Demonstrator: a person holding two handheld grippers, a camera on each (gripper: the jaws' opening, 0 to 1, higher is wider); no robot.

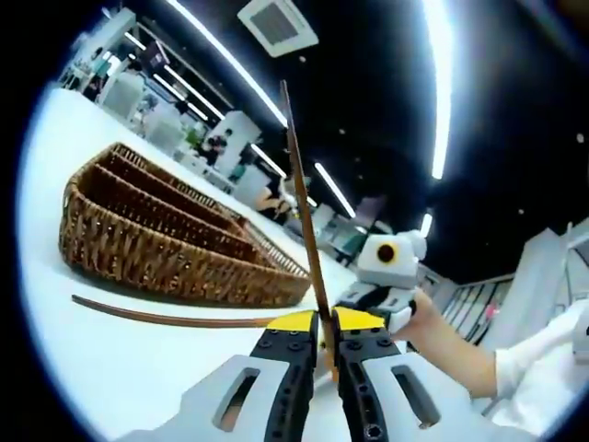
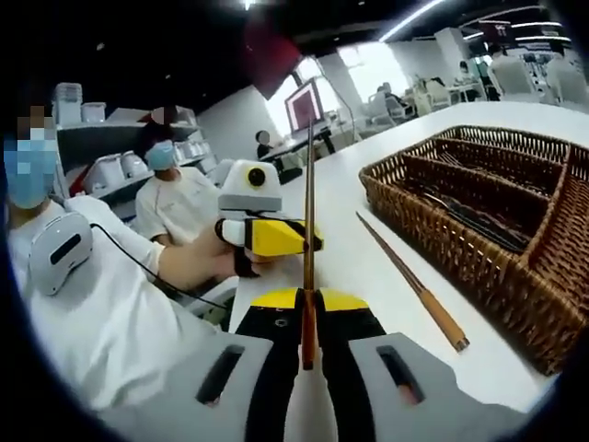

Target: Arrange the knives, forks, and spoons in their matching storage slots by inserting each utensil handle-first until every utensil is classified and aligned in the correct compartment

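My left gripper (image 1: 324, 322) is shut on a thin brown chopstick (image 1: 299, 193) that rises steeply between its yellow-tipped jaws. My right gripper (image 2: 309, 299) is likewise shut on a thin brown chopstick (image 2: 309, 203) standing straight up the view. The two grippers sit close together: the left gripper (image 2: 293, 239) reaches that stick from the left, and the right gripper (image 1: 368, 308) shows beside my left jaws. I cannot tell whether both hold one and the same stick. A second chopstick (image 1: 175, 318) (image 2: 409, 281) lies flat on the white table in front of the wicker basket (image 1: 166, 262) (image 2: 433, 230).
The basket has several long compartments, with dark utensils lying in one (image 2: 479, 216). A hand (image 1: 442, 336) holds the right gripper. Two people in white sit behind the left gripper (image 2: 175, 207). The white table (image 1: 120, 368) stretches around the basket.
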